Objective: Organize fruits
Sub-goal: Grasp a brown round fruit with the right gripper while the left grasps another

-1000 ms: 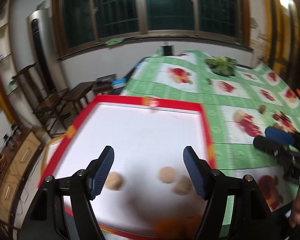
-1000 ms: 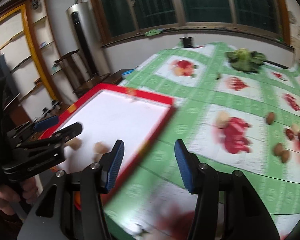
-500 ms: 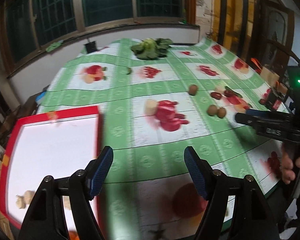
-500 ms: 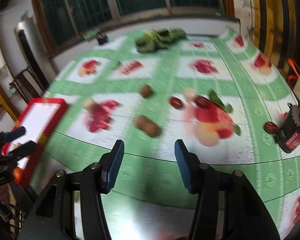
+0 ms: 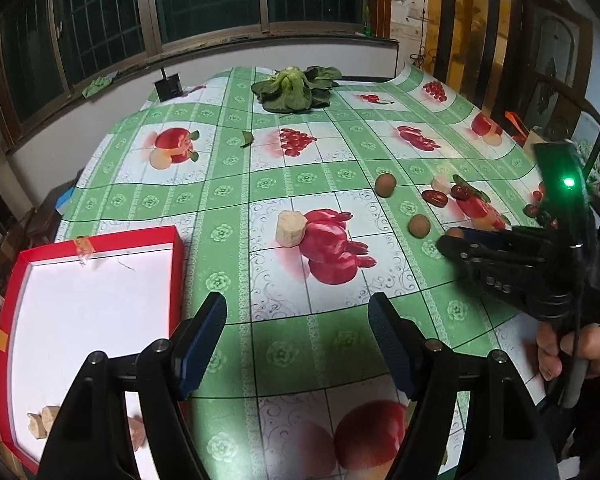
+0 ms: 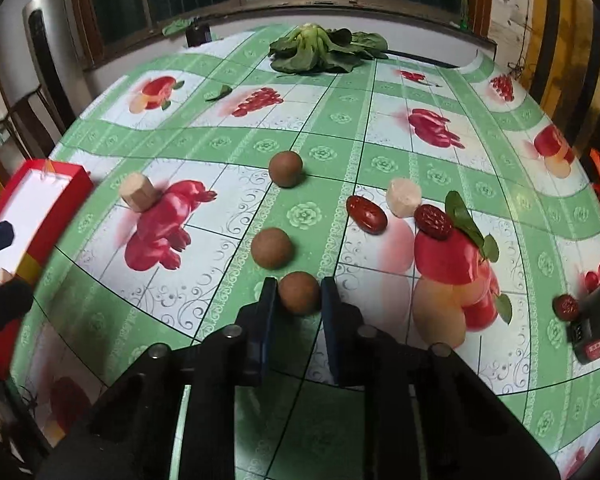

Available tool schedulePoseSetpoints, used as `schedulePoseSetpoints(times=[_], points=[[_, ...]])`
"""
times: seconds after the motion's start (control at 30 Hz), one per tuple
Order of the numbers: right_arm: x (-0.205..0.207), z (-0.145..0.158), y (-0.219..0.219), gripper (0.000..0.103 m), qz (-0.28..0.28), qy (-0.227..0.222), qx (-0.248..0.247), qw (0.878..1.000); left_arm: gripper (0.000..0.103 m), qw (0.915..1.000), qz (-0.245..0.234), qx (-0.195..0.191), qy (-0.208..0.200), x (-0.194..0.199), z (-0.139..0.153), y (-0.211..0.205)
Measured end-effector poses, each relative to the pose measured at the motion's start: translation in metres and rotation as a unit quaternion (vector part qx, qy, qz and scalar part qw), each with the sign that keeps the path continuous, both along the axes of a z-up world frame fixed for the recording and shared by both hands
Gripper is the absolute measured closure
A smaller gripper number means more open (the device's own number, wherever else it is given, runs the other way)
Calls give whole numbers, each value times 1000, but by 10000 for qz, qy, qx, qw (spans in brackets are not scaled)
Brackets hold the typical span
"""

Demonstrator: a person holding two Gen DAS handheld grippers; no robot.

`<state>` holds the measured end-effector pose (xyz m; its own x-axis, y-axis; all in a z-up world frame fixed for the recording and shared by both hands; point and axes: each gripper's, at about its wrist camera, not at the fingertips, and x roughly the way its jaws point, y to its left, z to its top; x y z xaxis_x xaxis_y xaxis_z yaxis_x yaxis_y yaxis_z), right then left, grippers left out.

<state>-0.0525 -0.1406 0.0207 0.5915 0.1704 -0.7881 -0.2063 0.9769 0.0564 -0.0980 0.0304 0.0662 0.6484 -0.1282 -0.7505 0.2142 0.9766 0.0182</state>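
Right wrist view: right claw [image 6: 299, 300] has just closed on the nearest of 3 brown fruits [image 6: 299, 293]; left claw [image 5: 296, 334] gapes wide, empty, above the counter [image 5: 236, 208].

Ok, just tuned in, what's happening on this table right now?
A person with a gripper in each hand is sorting fruit. The right gripper has just closed on the nearest brown round fruit on the green tablecloth; two more lie beyond. The left gripper hangs open and empty beside the red tray, which already holds some pale pieces.
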Motion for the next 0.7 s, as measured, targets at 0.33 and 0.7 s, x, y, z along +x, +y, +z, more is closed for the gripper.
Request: schedulePoseSetpoints(times=[0.33,0.7], points=[[-23,19,-85,80,-736,-357,1237,9889,30,9981,-605,-28,143,37,-11,-65],[-23,21,-111,80,-1118,-438,1701,9781,59,9947,-906,-121,465,77,-41,-120]])
